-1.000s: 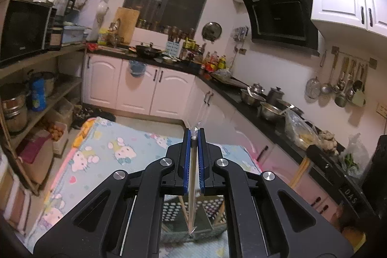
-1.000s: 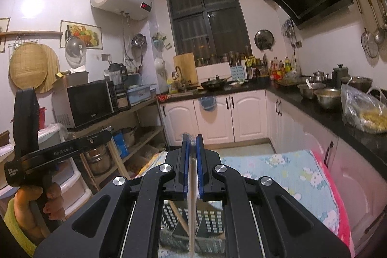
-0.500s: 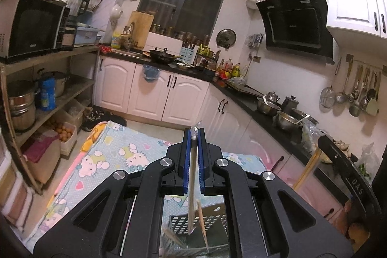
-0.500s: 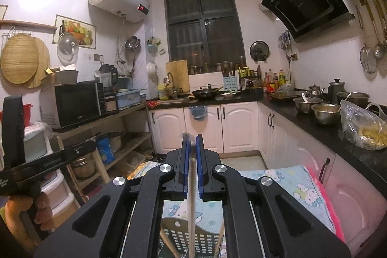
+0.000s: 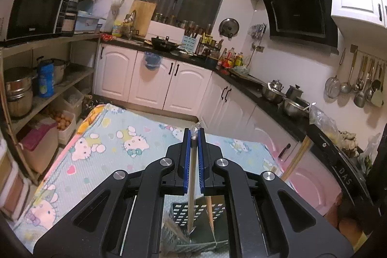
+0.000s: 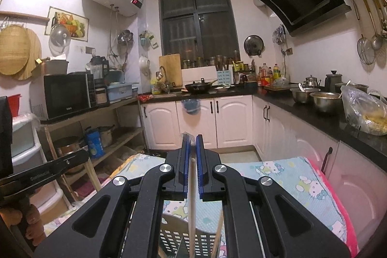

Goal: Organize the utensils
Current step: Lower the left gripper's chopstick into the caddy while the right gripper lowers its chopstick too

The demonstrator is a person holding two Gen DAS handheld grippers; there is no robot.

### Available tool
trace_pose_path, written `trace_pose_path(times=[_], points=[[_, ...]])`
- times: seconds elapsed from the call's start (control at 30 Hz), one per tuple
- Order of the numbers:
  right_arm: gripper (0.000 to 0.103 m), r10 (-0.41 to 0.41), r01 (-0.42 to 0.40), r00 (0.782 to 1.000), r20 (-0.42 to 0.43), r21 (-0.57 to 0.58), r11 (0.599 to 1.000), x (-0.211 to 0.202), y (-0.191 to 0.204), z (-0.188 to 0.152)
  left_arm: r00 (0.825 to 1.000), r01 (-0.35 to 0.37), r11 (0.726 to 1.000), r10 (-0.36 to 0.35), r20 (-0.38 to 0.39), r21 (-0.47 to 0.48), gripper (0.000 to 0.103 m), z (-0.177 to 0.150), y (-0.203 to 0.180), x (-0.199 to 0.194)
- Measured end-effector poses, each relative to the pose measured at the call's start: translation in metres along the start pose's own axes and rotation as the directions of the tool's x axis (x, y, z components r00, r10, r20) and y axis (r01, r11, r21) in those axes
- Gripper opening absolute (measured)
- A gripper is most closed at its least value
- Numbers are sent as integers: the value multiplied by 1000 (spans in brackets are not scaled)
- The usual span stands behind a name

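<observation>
Left wrist alone shows basket (image 5: 191, 214) beneath utensil (image 5: 192, 185).

Each gripper, left (image 5: 193, 134) and right (image 6: 191, 138), is a matte black frame of angular linkage arms with triangular cut-outs, round silver screws at the pivots, and two narrow fingers faced with blue ribbed pads (image 5: 186, 161).

kitchen layout, seen over a mat (image 5: 116, 137) spread on the floor

a slotted basket (image 5: 188, 212) is set on the mat's near end. shelving with a microwave (image 6: 67, 94) is found to the left, cabinets (image 6: 217, 122) behind, a wok (image 6: 198, 86) on the counter, and bowls (image 6: 324, 100) along the right-hand counter.
</observation>
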State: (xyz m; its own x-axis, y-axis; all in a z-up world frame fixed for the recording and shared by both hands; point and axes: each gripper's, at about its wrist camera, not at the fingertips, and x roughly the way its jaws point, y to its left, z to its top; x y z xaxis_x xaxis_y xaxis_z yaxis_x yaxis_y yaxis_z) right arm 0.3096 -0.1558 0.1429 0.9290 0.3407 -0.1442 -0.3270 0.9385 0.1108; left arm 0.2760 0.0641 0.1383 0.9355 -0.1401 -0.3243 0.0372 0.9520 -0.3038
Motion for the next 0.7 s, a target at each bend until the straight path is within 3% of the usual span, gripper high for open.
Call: trace_pose_path(times=[0.7], points=[[6, -10, 10, 1000, -11, 26, 1000, 17, 4, -44, 999, -5, 999, 6, -34, 33, 1, -33, -4, 16]])
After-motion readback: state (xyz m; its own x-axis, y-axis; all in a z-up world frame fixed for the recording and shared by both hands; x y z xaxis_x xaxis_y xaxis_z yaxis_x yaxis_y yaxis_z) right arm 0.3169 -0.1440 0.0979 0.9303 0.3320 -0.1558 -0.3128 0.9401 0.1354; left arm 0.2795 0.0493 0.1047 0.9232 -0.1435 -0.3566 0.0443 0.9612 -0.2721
